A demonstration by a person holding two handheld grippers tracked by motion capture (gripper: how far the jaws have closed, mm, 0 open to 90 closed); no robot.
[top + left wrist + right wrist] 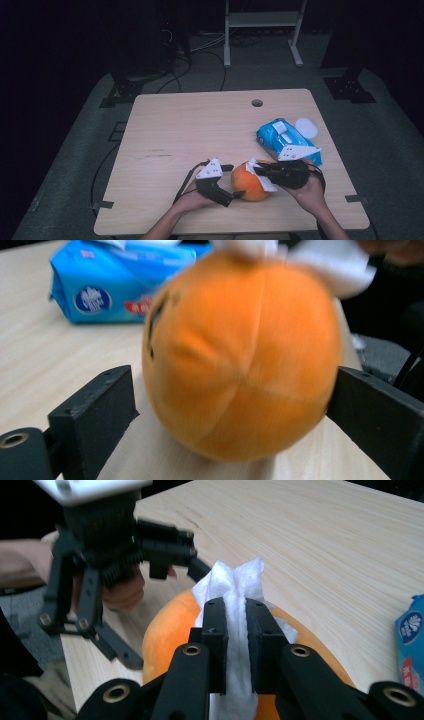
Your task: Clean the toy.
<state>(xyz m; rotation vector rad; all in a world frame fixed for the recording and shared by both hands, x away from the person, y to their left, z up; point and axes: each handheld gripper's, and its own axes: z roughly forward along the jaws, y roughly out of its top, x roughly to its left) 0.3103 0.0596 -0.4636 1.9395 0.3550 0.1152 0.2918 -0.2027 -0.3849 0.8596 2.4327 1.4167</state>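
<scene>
the orange plush ball (pixel 248 182) sits on the bench near the lower middle of the high view, just below a blue pack of wet wipes (pixel 286 141) that lies toward the centre right. a white wipe (pixel 231 611) is pressed onto the top of the ball, and the right claw (pixel 235 630) is clenched on that wipe, its two black jaws pinching the folded sheet from above. the left claw (pixel 231 185) comes in from the left of the ball with its jaws spread wide; in the left gripper view they stand on either side of the ball, the left one clearly apart from it and the right one at its edge, so this claw looks released rather than grasping. judging from this, a wipe is already out of the pack and on the ball, so wiping seems to be under way; what seems left is to go over the rest of the ball, which probably means steadying or turning it with the left claw, and then to put the wipe aside. a small white lid-like disc (pixel 306 127) lies just beside the pack at its upper right. the bench (pixel 190 130) is pale wood with a round hole near its far edge, otherwise bare. beyond it the room is dark, with grey floor, trailing cables and a pale metal frame at the top of the picture.
</scene>
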